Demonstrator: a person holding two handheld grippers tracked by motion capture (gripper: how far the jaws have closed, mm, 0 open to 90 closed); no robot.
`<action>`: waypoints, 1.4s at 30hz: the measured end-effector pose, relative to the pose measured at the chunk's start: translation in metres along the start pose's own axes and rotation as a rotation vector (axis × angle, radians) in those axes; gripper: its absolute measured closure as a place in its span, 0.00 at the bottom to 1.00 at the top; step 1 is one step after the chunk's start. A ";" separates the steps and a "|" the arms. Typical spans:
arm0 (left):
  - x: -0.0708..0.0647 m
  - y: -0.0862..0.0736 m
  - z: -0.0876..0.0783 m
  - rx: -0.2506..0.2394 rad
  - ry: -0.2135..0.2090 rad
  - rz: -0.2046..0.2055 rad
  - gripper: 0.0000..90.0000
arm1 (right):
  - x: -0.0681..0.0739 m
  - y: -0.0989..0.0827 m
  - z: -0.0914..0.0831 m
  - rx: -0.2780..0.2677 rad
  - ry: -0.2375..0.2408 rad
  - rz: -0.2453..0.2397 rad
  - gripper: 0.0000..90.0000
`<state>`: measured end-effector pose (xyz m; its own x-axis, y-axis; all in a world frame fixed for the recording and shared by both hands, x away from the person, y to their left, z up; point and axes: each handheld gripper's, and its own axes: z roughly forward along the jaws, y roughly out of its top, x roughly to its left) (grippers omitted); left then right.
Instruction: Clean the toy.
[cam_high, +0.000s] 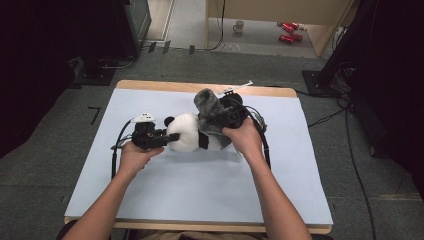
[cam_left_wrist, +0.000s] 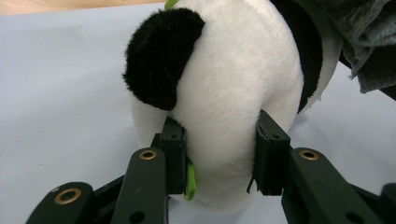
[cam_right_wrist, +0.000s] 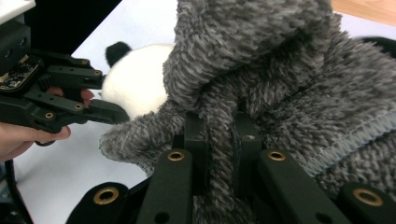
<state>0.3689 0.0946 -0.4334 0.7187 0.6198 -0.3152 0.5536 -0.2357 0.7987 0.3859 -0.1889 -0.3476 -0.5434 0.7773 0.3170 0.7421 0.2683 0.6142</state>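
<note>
A plush panda (cam_high: 187, 133) lies on the pale blue mat, its white head toward the left. My left gripper (cam_high: 167, 138) is shut on the panda's head (cam_left_wrist: 224, 93); both pads (cam_left_wrist: 173, 154) press into the white fur below a black ear (cam_left_wrist: 161, 56). A grey fuzzy garment (cam_high: 211, 116) is bunched over the panda's body. My right gripper (cam_high: 220, 121) is shut on a fold of that garment (cam_right_wrist: 261, 74), pinched between its pads (cam_right_wrist: 247, 154). In the right gripper view the left gripper (cam_right_wrist: 112, 112) reaches the white head (cam_right_wrist: 135, 79) from the left.
The blue mat (cam_high: 200, 185) covers a wooden table (cam_high: 150, 85). Cables trail from both grippers, one looping at the right (cam_high: 265, 145). On the floor beyond stand a mug (cam_high: 239, 26) and red cans (cam_high: 289, 31). Dark equipment flanks both sides.
</note>
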 end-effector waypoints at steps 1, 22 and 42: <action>0.000 0.000 0.000 0.000 -0.002 0.001 0.70 | 0.002 0.001 0.003 0.000 0.005 -0.007 0.90; -0.001 0.000 0.000 -0.004 -0.002 -0.012 0.70 | 0.036 0.011 0.035 0.013 0.076 -0.048 0.90; -0.004 0.004 -0.001 -0.017 -0.021 -0.048 0.70 | 0.068 0.018 0.045 -0.002 0.159 -0.111 0.89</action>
<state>0.3681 0.0921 -0.4288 0.7001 0.6145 -0.3637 0.5806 -0.1934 0.7909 0.3799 -0.1062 -0.3476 -0.6775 0.6428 0.3574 0.6733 0.3464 0.6532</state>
